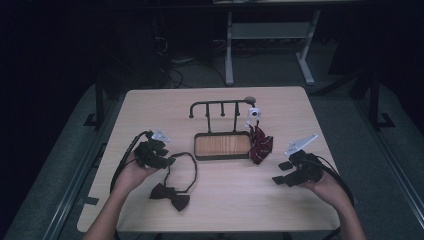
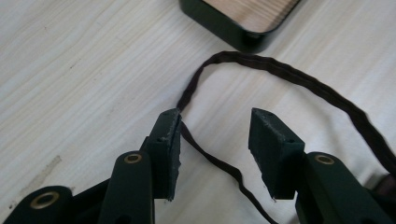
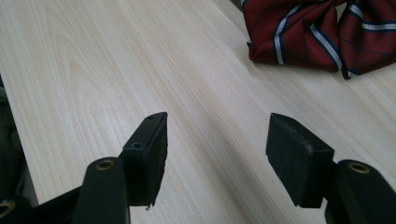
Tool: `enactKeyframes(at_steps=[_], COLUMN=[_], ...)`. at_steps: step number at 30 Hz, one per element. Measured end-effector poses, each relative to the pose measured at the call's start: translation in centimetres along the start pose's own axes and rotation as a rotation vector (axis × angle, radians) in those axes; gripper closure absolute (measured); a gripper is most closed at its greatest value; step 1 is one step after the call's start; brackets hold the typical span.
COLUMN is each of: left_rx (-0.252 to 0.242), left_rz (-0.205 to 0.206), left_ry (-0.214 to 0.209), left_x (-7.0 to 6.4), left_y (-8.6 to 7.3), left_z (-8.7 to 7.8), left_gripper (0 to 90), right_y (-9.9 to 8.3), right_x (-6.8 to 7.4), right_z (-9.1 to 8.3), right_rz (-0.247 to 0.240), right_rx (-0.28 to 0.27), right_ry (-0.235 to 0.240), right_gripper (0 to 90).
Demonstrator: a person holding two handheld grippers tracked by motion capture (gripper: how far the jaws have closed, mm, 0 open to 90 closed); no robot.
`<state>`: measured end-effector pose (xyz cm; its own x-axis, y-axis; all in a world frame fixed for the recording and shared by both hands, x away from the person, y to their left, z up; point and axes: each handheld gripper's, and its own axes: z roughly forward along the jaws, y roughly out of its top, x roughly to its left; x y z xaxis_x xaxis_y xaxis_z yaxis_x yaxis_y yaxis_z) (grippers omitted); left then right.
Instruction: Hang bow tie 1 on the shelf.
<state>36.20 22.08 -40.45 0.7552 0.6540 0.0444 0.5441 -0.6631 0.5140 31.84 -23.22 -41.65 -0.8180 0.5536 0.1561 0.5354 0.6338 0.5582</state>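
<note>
Left gripper view showed the left gripper (image 2: pixel 215 140) spread over the bow tie strap (image 2: pixel 280 74) (lying at twelve o'clock); closing off-centre risked missing it; right gripper (image 3: pixel 217 149) spread, idle.

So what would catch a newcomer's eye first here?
Probably the dark brown bow tie with its looped strap lying beside the open left gripper. Next, the red striped bow tie beside the black-rimmed wooden tray at the table's centre.
</note>
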Motion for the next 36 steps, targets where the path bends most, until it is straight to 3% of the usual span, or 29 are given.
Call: enactKeyframes(at_steps=[5,9,17,36], left_rx=[0.039,0.07,0.11,0.171], left_rz=[0.009,-0.006,-0.035,-0.047], left_ry=[0.003,0.006,0.003,-0.021], left_x=[0.6,1.3,2.2,2.6], left_y=[0.7,1.1,1.1,1.0], left_z=[0.8,1.7,3.1,4.6], left_gripper=[57.8,64.1,64.1,73.8], right_y=[-0.1,-0.2,-0.3,-0.2], right_x=[-0.1,-0.2,-0.2,-0.1], right_z=[0.1,0.3,0.1,-0.2], right_rz=[0.005,0.005,0.004,0.011], right_rx=[0.003,0.007,0.003,-0.006], right_ry=[0.002,0.0,-0.006,-0.005], right_gripper=[38.4,38.4,38.3,37.3])
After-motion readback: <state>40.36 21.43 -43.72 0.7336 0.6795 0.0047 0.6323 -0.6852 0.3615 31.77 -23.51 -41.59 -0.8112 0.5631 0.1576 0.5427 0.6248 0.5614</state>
